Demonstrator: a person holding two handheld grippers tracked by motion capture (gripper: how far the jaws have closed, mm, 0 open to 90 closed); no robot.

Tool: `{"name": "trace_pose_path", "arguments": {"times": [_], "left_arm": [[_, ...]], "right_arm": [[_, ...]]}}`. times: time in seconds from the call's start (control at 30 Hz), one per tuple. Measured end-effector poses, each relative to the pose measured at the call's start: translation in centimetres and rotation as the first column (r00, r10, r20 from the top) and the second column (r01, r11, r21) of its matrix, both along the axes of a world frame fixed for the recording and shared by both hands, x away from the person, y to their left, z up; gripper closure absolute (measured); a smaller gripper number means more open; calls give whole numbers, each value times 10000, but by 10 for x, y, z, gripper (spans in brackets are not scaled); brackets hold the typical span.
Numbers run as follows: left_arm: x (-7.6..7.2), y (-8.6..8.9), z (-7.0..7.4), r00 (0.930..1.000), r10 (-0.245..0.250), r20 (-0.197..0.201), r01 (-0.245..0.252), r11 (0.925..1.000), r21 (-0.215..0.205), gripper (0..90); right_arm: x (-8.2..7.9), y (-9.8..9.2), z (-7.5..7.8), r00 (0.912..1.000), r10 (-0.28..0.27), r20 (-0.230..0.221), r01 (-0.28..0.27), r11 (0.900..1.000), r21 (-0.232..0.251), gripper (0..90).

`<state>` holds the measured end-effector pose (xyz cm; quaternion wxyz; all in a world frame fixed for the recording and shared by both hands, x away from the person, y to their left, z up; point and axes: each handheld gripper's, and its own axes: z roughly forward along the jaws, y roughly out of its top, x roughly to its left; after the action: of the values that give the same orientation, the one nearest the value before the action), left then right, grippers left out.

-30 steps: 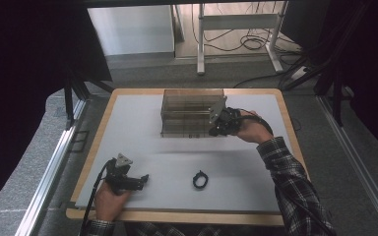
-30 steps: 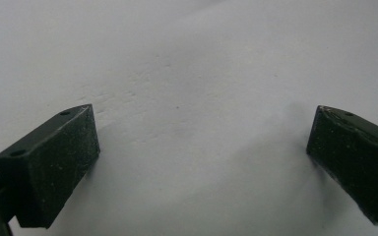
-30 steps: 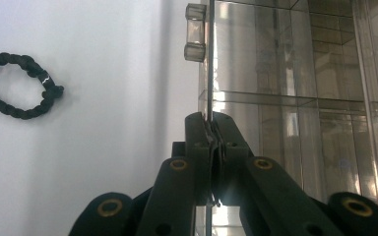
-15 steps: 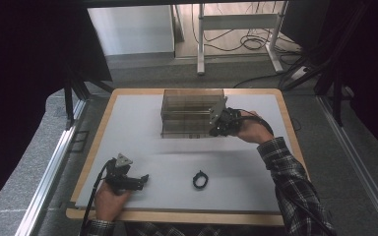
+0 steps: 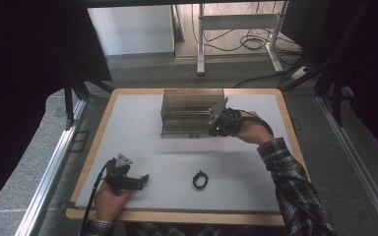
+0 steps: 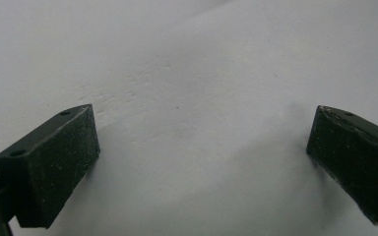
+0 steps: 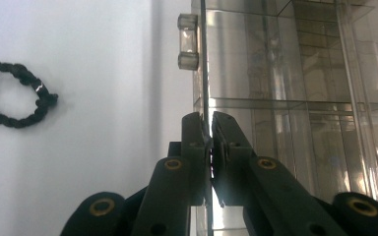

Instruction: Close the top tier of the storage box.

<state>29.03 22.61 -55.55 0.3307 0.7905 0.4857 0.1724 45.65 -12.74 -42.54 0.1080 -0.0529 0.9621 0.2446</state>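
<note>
Our right tongs (image 7: 207, 129) are pinched nearly closed on the thin front panel of the clear acrylic organiser box (image 5: 189, 112), the pads pressing the pane from either side; we judge the grip sits on that edge because it is the part that swings or slides, so holding it there lets us open or shut the box without shoving the whole case across the desk (image 5: 256, 167). Just beyond the tips of these tongs, on the same pane, sits a small clear handle (image 7: 187, 41), and behind the pane the stacked compartments look empty as far as the glare lets us tell. Off to the left of the right tongs, well apart from them, the black beaded bracelet (image 7: 14, 94) lies flat on the white surface, likely the thing meant to go in once the box stands open. Seen from above, that bracelet (image 5: 200, 179) rests between the two hands, nearer our left tongs (image 5: 137, 180). Those left tongs stand wide open with nothing between their pads (image 6: 54, 167), hovering low over bare desk, parked, we think, to stay clear until the bracelet is wanted.
</note>
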Motion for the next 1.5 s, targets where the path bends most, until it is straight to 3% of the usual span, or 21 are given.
{"name": "trace_pose_path", "arguments": {"times": [1.1,1.3,1.37,1.5], "left_arm": [[0,0,0,10000,6,-14,-6,10000,-18,0],[0,0,0,10000,6,-13,-6,10000,-18,0],[0,0,0,10000,7,-12,-7,10000,-17,0],[0,0,0,10000,7,-13,-7,10000,-15,0]], "right_arm": [[-18,-4,8,9928,-1140,377,1104,9900,874,673],[-22,-7,9,9900,-1405,90,1382,9820,1289,639],[-24,-8,10,9884,-1503,230,1464,9813,1252,626],[-29,-9,10,9859,-1672,80,1642,9753,1480,601]]}}
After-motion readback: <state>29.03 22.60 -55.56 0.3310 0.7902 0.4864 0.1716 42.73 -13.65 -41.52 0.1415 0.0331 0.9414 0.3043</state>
